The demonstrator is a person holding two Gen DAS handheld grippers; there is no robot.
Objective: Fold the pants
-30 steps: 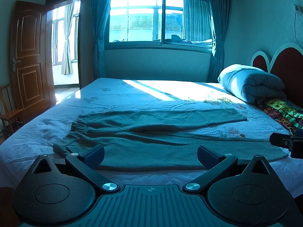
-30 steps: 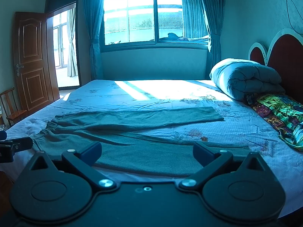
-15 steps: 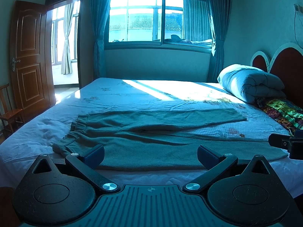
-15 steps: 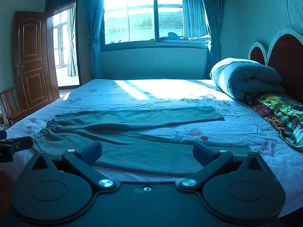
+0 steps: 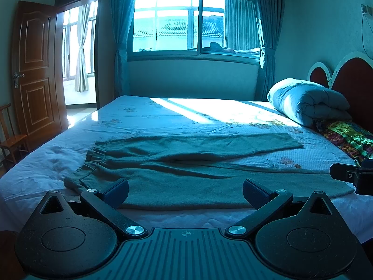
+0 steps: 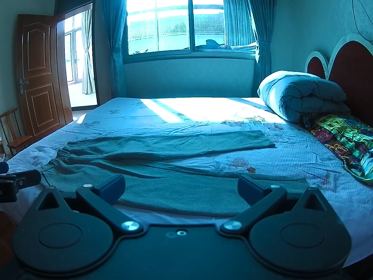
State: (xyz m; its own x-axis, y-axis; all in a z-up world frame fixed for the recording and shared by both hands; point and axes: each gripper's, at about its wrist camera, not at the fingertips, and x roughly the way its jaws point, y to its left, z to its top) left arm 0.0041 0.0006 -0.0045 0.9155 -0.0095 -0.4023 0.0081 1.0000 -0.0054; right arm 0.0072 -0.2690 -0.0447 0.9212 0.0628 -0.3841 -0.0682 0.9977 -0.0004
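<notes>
Grey-green pants (image 5: 186, 172) lie flat on the bed, waistband at the left, both legs spread apart toward the right; they also show in the right wrist view (image 6: 177, 163). My left gripper (image 5: 185, 190) is open and empty, hovering just before the near leg's front edge, toward the waist end. My right gripper (image 6: 180, 187) is open and empty over the near leg's front edge, toward the cuff end. The right gripper's tip shows at the right edge of the left wrist view (image 5: 349, 177); the left gripper's tip shows at the left edge of the right wrist view (image 6: 21, 182).
The bed (image 5: 163, 119) has a pale floral sheet. A rolled quilt (image 5: 307, 102) and a colourful pillow (image 5: 349, 137) lie by the red headboard (image 5: 349, 74) at the right. An open wooden door (image 5: 35, 70) and a chair (image 5: 11, 140) stand at the left.
</notes>
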